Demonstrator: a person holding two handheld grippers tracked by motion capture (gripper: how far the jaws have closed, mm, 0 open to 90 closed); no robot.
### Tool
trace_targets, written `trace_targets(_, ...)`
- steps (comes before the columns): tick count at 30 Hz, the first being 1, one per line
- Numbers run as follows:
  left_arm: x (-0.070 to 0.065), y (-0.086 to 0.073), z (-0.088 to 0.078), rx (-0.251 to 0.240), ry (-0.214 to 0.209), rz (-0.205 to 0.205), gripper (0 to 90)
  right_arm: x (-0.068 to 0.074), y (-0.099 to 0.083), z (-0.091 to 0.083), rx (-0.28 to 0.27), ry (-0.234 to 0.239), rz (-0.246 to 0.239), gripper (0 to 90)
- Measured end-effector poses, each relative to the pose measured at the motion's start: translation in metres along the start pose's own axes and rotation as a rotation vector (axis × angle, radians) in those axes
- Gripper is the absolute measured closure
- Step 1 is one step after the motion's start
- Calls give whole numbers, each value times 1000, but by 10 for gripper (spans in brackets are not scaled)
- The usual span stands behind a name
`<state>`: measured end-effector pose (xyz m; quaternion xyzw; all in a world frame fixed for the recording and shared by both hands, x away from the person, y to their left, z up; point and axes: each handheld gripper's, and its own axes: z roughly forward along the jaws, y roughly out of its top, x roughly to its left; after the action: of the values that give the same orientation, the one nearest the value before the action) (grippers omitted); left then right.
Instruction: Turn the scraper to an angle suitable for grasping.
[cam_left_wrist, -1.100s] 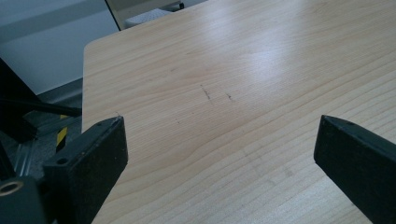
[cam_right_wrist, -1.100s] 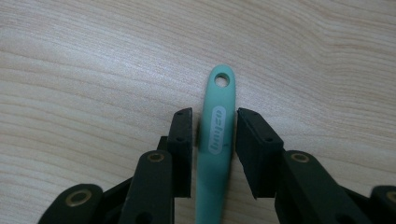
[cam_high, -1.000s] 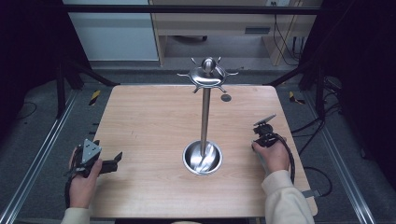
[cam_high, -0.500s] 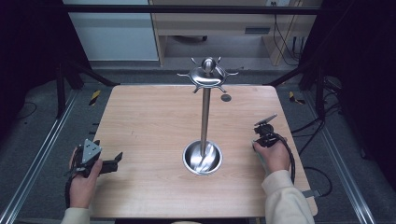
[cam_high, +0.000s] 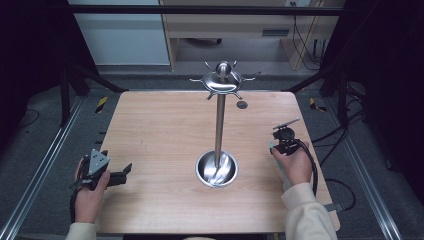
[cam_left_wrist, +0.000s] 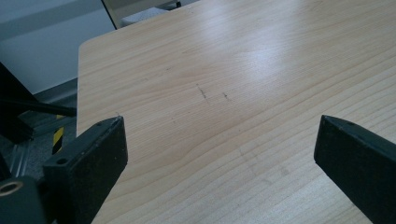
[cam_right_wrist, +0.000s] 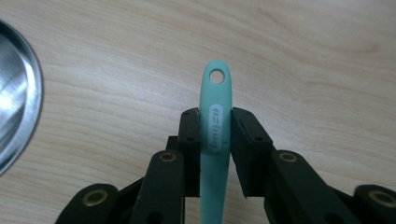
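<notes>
A pale wooden table (cam_high: 165, 130) stands in a dim room with a grey floor and dark frames at the sides.

The right gripper (cam_right_wrist: 215, 128) has its two black jaws pressed on a mint-green handle (cam_right_wrist: 215, 140). The jaws have just been closing, and now the handle sits tight between them. It pokes out past the jaws, and its tip has a small round hole for hanging. The other end of this tool is hidden under the gripper, so I cannot tell what kind of kitchen tool it is. In the high view the right gripper (cam_high: 286, 141) is near the right edge of the table, held by the person's right hand (cam_high: 295, 165).

The left gripper (cam_left_wrist: 219, 154) has its jaws wide apart with nothing between them, just bare wood. In the high view the left gripper (cam_high: 107, 172) rests near the left front corner.

In the middle of the table stands a shiny metal hanging stand (cam_high: 219, 120), with a round bowl-shaped base (cam_high: 216, 169) and small hooks (cam_high: 222, 79) around its top.

I think the step now is picking up the tool. Next, the right hand likely needs to lift it high, bring the hole to one hook, and slip it on gently without tipping the stand.
</notes>
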<state>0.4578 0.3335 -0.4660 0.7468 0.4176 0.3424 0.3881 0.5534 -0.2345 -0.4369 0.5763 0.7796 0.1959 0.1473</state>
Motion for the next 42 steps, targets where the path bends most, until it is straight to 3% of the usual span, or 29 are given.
trace_targets(9,0,0,-2,-9,5,-5,25,10,9,-29,-71,0,-42,743)
trace_targets(14,0,-2,-6,-20,5,-12,25,11,25,-54,-135,2,-66,742)
trace_targets(22,1,-1,-13,-46,13,-26,25,9,47,-79,-210,27,-56,742)
trace_targets(35,-1,2,-19,-59,14,-18,24,20,36,-102,-337,105,-83,742)
trace_targets(38,0,2,-19,-61,13,-19,24,25,34,-112,-362,115,-93,742)
trace_targets(42,0,2,-20,-65,15,-20,24,32,32,-133,-434,135,-120,742)
